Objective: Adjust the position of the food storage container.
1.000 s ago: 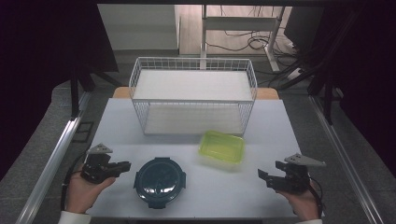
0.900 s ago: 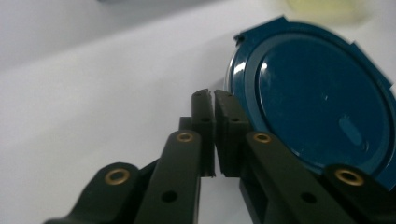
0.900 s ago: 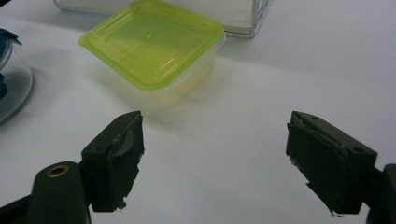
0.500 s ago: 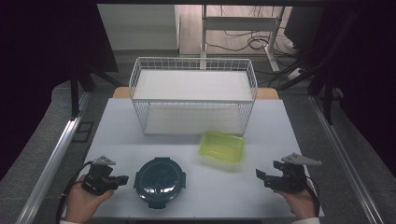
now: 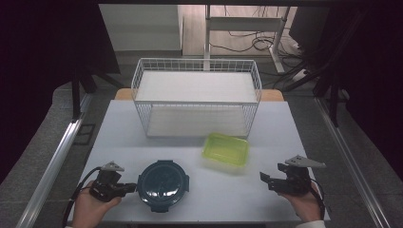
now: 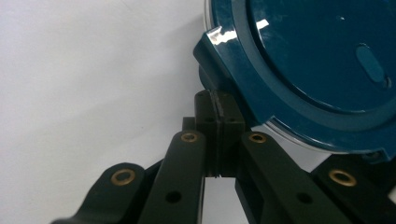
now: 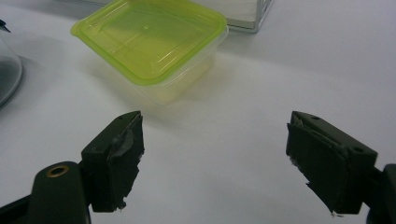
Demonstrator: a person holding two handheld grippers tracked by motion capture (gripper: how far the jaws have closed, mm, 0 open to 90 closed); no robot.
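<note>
A round dark-blue lidded container sits at the near left of the white table. My left gripper lies low at its left side, shut, the pads pressed flat together with nothing between them. Their tip sits right at a latch tab on the lid's rim; whether it touches is unclear. A square container with a yellow-green lid stands right of centre. My right gripper rests open at the near right, pointing at it from a short distance, jaws empty.
A white wire basket stands at the back centre of the table, its open top facing up. Metal rails run along both sides of the table. Cables and a frame lie on the floor beyond.
My left hand has sunk toward the table and come closer to the blue container's left rim, and its jaws have closed fully. The right hand has stayed put.
</note>
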